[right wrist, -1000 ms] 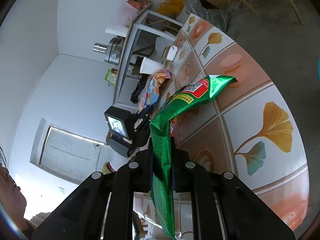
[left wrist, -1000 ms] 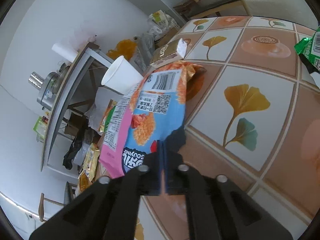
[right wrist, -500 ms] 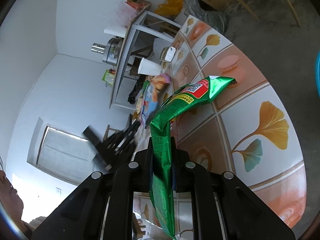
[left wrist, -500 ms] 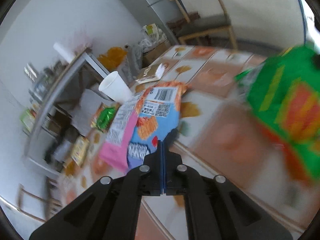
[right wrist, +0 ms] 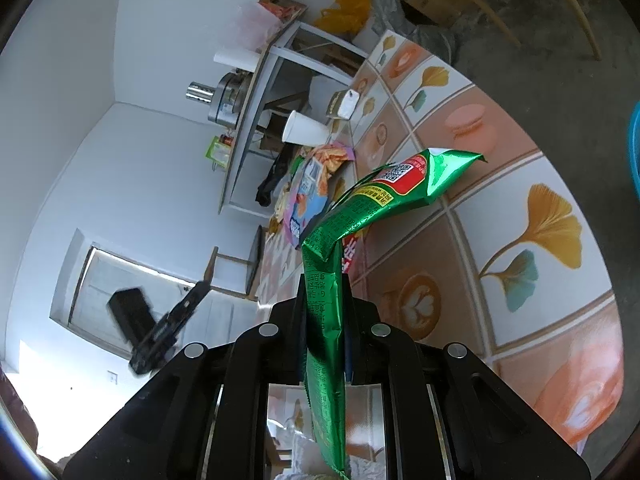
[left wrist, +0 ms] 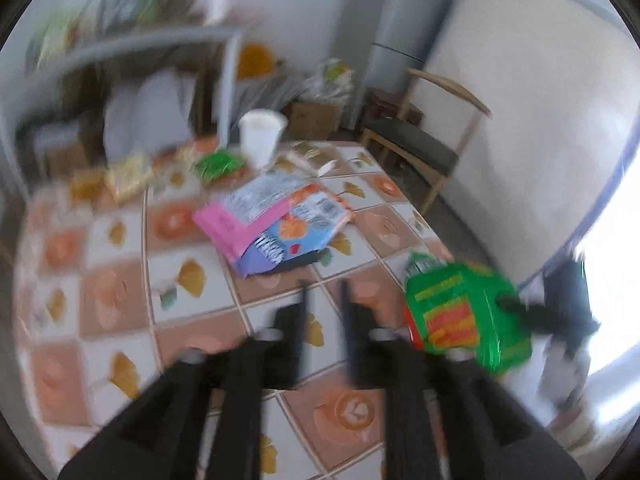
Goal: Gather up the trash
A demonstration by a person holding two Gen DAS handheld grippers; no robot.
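Note:
My left gripper (left wrist: pixel 323 292) is open and empty, held above the tiled table (left wrist: pixel 120 292); the view is blurred by motion. The blue, pink and orange snack bag (left wrist: pixel 276 224) lies on the table ahead of it. My right gripper (right wrist: pixel 324 284) is shut on a green snack bag (right wrist: pixel 360 216), which sticks up and bends over the table (right wrist: pixel 520 184). The same green bag (left wrist: pixel 464 312) shows at the right of the left wrist view. The left gripper (right wrist: pixel 168 328) appears far left in the right wrist view.
A white paper cup (left wrist: pixel 262 136) stands at the table's far side, with a small green packet (left wrist: pixel 218 166) and yellow wrappers (left wrist: pixel 128 176) to its left. A wooden chair (left wrist: pixel 424 136) stands beyond the table. A metal shelf (right wrist: pixel 260 92) stands behind it.
My left gripper has opened, let go of the blue and pink snack bag, and pulled back and up fast. The bag now lies on the table. My right gripper still holds the green bag.

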